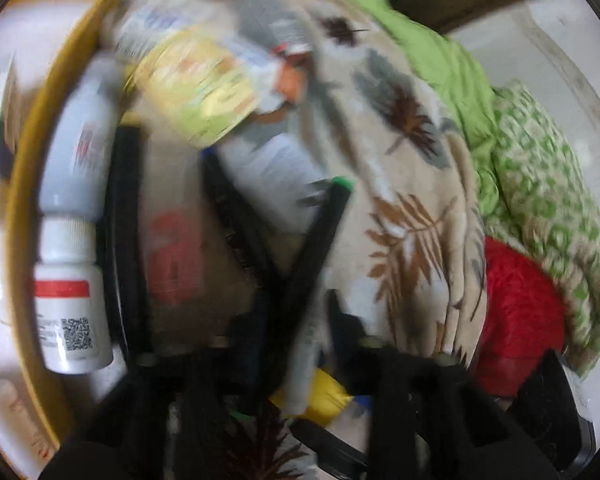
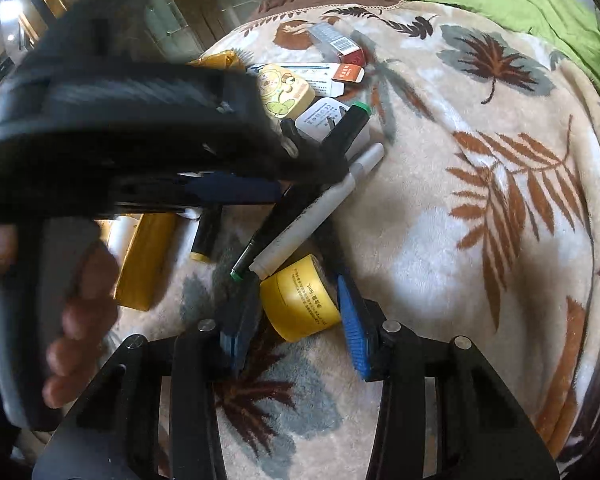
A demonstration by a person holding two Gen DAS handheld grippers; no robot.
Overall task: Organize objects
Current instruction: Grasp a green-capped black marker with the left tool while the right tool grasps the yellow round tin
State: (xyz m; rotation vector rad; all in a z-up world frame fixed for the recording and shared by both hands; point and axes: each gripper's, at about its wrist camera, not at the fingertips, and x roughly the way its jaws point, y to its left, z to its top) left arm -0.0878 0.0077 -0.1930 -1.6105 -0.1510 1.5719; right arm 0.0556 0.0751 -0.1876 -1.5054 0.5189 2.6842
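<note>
On a leaf-patterned blanket (image 2: 480, 208) lie a yellow jar (image 2: 300, 300), a white marker (image 2: 320, 208), a black green-capped marker (image 2: 348, 124), small boxes (image 2: 288, 88) and a yellow tray (image 2: 148, 260). My right gripper (image 2: 296, 332) is open, its blue pads either side of the yellow jar. My left gripper (image 1: 228, 184) is blurred, low over the pile; its black body (image 2: 120, 120) crosses the right wrist view. Between its fingers lie the black marker (image 1: 320, 240) and white marker (image 1: 300, 376). Two white bottles (image 1: 74, 288) lie in the yellow tray (image 1: 28, 184).
Green cloth (image 1: 440, 64), a green-patterned quilt (image 1: 540, 184) and a red cloth (image 1: 516, 312) are piled at the right. A yellow cartoon box (image 1: 196, 88) and a carton (image 2: 336, 44) lie further on. My hand (image 2: 80, 320) holds the left gripper's handle.
</note>
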